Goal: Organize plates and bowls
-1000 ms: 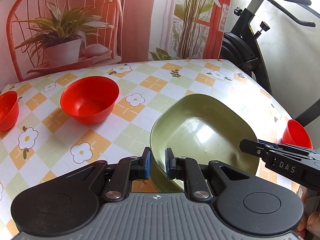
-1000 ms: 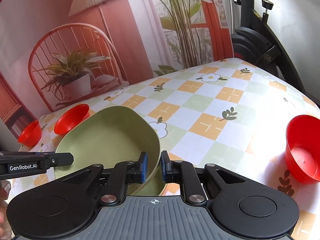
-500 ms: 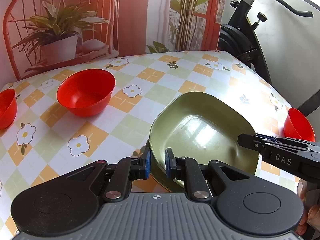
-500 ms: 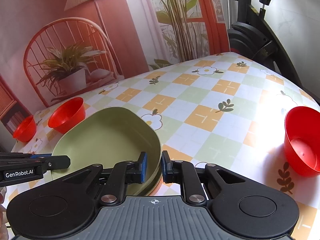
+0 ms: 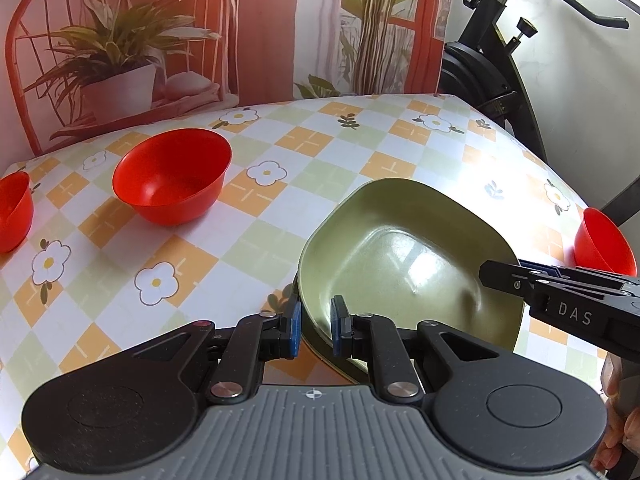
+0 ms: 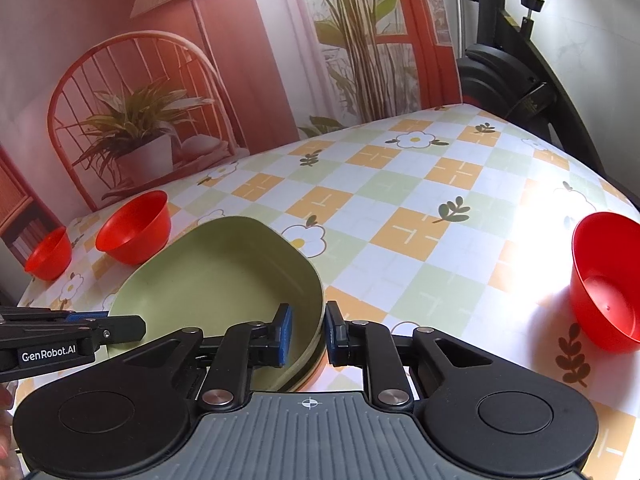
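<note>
Both grippers straddling opposite rims of a green plate on the checked table.

Left gripper (image 5: 315,330) and right gripper (image 6: 307,335) each slightly parted, blue pads either side of the rim of the green plate (image 5: 404,256), gaps visible, not pinching. Plate matte olive, deep, rounded-square, glossy in the well, lying flat near the front edge of the table (image 5: 248,240); long axis hard to tell. Red bowl (image 5: 172,174) and a second red bowl (image 5: 14,210) upright well to the left; a third red bowl (image 6: 608,284) apart on the right. Exercise bike (image 5: 492,64) behind the table.
</note>
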